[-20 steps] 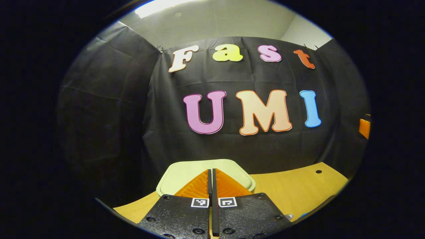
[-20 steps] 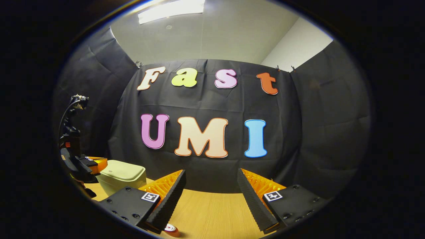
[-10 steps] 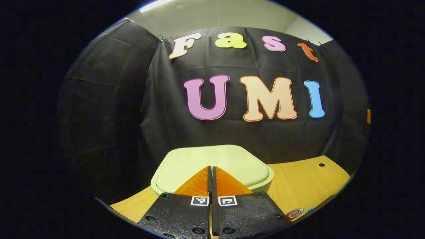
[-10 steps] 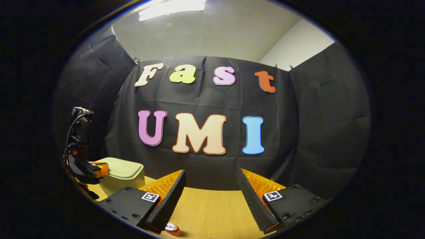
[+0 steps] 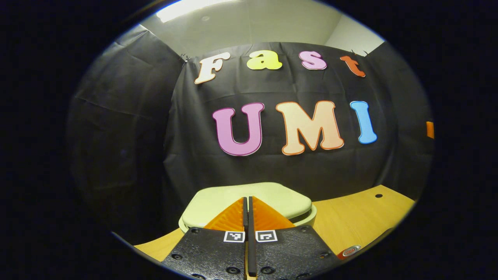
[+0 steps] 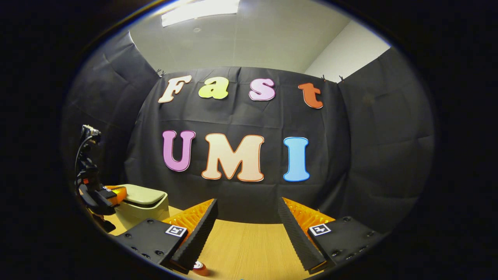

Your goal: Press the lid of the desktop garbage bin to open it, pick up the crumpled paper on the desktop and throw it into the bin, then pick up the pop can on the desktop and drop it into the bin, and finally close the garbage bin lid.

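At the near edge of the wooden desktop [image 5: 350, 217] the left gripper [image 5: 248, 202] had its two fingers pressed flat together, with nothing between them, and their tips lay over the front part of the lid [image 5: 268, 196] of the pale green garbage bin [image 5: 311, 214]. I could not tell from the left gripper view whether the tips really touched the lid or stood just above it. The lid was a little raised at one side: a dark gap showed between it and the body of the bin, on the right in that view. In the right gripper view the same gap was visible under the lid [image 6: 142, 193], and the left gripper [image 6: 114, 193] sat at the lid's near-left edge, with its dark body and a cable going up behind it.

The right gripper [image 6: 247, 217] was held apart from the bin, above the bare wood, with its fingers spread wide and gripping nothing. Just beside its left finger, at the lower edge of that view, stood the pop can [image 6: 199, 266] (only its red and white top could be seen). The same can [image 5: 350, 251] appeared low on the right in the left gripper view, on the desktop and well apart from the bin. A small dark hole [image 5: 378, 195] was in the desktop farther back.
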{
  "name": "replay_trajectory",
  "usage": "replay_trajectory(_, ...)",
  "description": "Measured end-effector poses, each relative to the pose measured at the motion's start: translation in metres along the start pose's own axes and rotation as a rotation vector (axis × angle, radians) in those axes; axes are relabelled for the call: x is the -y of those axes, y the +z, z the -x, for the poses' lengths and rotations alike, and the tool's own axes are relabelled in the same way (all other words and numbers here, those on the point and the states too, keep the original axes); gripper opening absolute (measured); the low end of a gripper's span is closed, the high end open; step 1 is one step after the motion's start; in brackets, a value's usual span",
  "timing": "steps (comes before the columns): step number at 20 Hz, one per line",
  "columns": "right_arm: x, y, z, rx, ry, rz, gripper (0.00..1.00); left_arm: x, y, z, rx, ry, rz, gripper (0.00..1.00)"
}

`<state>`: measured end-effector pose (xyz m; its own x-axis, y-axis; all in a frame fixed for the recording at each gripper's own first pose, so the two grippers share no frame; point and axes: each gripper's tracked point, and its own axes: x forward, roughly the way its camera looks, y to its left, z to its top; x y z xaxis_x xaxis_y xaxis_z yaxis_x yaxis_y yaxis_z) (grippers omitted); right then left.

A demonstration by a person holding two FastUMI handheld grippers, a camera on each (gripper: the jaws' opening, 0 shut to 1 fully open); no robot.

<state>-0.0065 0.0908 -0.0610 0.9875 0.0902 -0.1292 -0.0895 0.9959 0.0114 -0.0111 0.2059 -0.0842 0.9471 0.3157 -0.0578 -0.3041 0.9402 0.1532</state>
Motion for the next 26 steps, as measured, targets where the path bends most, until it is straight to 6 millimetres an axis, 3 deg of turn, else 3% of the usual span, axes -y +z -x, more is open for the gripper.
replay_trajectory(2,0.004,-0.001,-0.001,-0.003,0.017,-0.002,0.98,0.001,0.028,0.002,0.062,0.008,-0.001,0.00)
replay_trajectory(8,0.018,-0.015,-0.005,-0.024,0.065,-0.016,0.99,0.039,0.074,0.021,0.127,-0.049,0.040,0.00)
replay_trajectory(10,0.023,-0.026,-0.005,-0.043,0.081,-0.020,0.98,0.056,0.084,0.031,0.145,-0.087,0.035,0.06)
replay_trajectory(13,0.025,-0.048,-0.008,-0.085,0.111,-0.027,0.98,0.078,0.090,0.044,0.146,-0.121,0.036,0.40)
replay_trajectory(14,0.024,-0.056,-0.009,-0.100,0.122,-0.025,0.98,0.086,0.092,0.049,0.151,-0.131,0.040,0.42)
replay_trajectory(16,0.024,-0.076,-0.009,-0.132,0.142,-0.014,1.00,0.099,0.092,0.056,0.147,-0.152,0.035,0.66)
replay_trajectory(17,0.022,-0.088,-0.009,-0.154,0.153,-0.011,0.98,0.103,0.091,0.061,0.142,-0.156,0.029,0.65)
replay_trajectory(19,0.020,-0.117,-0.007,-0.205,0.172,0.000,0.98,0.107,0.090,0.068,0.133,-0.154,0.030,0.77)
replay_trajectory(20,0.019,-0.132,-0.006,-0.234,0.181,0.008,0.98,0.111,0.090,0.071,0.126,-0.157,0.039,0.79)
replay_trajectory(21,0.018,-0.149,-0.003,-0.265,0.188,0.017,0.98,0.114,0.088,0.074,0.121,-0.160,0.046,0.92)
replay_trajectory(22,0.017,-0.166,0.000,-0.298,0.196,0.026,0.98,0.114,0.089,0.079,0.117,-0.157,0.044,0.90)
replay_trajectory(23,0.016,-0.183,0.002,-0.332,0.203,0.034,0.98,0.114,0.088,0.080,0.117,-0.155,0.038,0.99)
replay_trajectory(24,0.015,-0.199,0.004,-0.362,0.209,0.041,1.00,0.114,0.088,0.082,0.112,-0.152,0.033,0.94)
replay_trajectory(26,0.013,-0.227,0.010,-0.416,0.219,0.058,0.98,0.115,0.084,0.086,0.100,-0.152,0.034,0.93)
